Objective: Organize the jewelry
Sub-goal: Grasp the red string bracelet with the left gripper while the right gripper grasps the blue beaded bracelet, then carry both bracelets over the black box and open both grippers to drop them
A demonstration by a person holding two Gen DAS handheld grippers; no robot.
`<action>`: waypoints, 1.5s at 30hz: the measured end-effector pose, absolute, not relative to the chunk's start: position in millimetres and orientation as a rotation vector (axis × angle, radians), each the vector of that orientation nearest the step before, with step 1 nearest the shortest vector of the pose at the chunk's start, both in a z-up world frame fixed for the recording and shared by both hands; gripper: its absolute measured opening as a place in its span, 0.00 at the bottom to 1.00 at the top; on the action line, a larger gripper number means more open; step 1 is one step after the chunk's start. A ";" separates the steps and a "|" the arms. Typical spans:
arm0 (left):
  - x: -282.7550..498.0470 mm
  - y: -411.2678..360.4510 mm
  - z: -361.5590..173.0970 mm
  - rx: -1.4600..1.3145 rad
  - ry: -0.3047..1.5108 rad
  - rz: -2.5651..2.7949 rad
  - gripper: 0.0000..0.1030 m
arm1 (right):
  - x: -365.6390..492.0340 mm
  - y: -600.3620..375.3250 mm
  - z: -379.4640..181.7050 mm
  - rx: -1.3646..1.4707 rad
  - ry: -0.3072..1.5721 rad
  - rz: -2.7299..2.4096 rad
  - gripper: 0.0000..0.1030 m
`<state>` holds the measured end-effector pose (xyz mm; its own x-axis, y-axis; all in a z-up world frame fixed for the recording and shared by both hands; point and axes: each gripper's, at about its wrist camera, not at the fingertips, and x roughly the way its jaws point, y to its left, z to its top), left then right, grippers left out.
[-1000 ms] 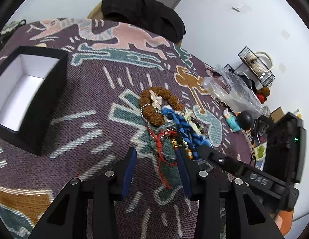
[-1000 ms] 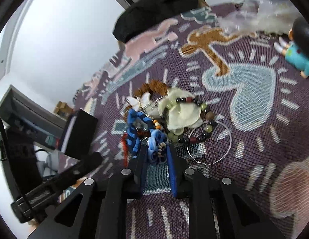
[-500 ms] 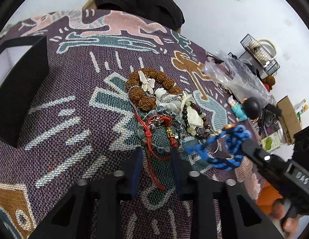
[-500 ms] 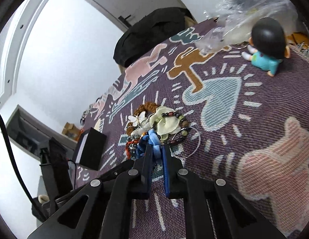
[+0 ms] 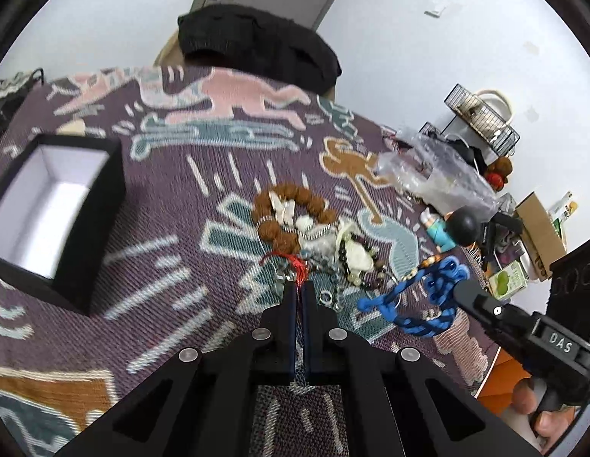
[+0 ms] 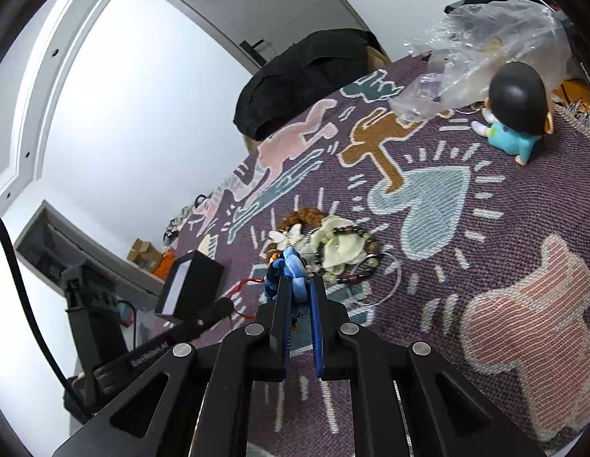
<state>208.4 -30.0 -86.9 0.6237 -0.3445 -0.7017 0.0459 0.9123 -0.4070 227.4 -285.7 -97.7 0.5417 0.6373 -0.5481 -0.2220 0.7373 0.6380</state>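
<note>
A pile of jewelry lies on the patterned rug: a brown bead bracelet (image 5: 283, 209), a pale green piece with dark beads (image 5: 354, 253) and a red cord (image 5: 297, 266). My left gripper (image 5: 298, 285) is shut on the red cord at the pile's near edge. My right gripper (image 6: 298, 282) is shut on a blue braided cord (image 6: 291, 270), which hangs lifted above the rug in the left wrist view (image 5: 416, 297). An open black box (image 5: 47, 209) with a white lining stands at the left.
A small doll in teal (image 5: 451, 228) and a clear plastic bag (image 5: 436, 175) lie at the rug's right side. A black cloth (image 5: 257, 42) sits at the far edge. Wire baskets (image 5: 481, 118) and clutter stand beyond the right edge.
My left gripper has closed on the red cord. My right gripper has lifted the blue cord farther away from the pile to the right.
</note>
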 end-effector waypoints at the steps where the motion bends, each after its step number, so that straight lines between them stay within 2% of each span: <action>1: 207.2 -27.9 -82.8 -0.369 0.866 -0.230 0.02 | 227.1 -283.6 -96.2 0.541 0.853 0.547 0.10; 16: 194.6 33.1 -37.5 -0.381 0.770 -0.168 0.02 | 229.9 -235.2 -68.2 0.450 0.821 0.608 0.10; 31: 187.3 105.7 -38.1 -0.439 0.728 -0.039 0.02 | 231.7 -165.6 -42.9 0.332 0.808 0.668 0.10; 40: 190.7 139.5 -53.7 -0.508 0.782 0.054 0.04 | 235.0 -121.4 -34.7 0.257 0.817 0.697 0.10; 41: 190.7 142.2 -55.6 -0.517 0.794 0.058 0.07 | 235.4 -115.5 -33.2 0.247 0.814 0.703 0.10; 43: 188.1 148.7 -58.5 -0.537 0.801 0.066 0.20 | 235.6 -105.1 -30.0 0.233 0.812 0.713 0.10; 45: 180.9 154.6 -57.1 -0.547 0.776 0.080 0.58 | 237.7 -94.3 -29.2 0.221 0.815 0.724 0.10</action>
<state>180.9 154.6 -57.1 0.7178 -0.1281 -0.6844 -0.2653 0.8584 -0.4390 237.7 -94.3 -29.2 0.4649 0.6647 -0.5848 -0.5027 0.7419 0.4436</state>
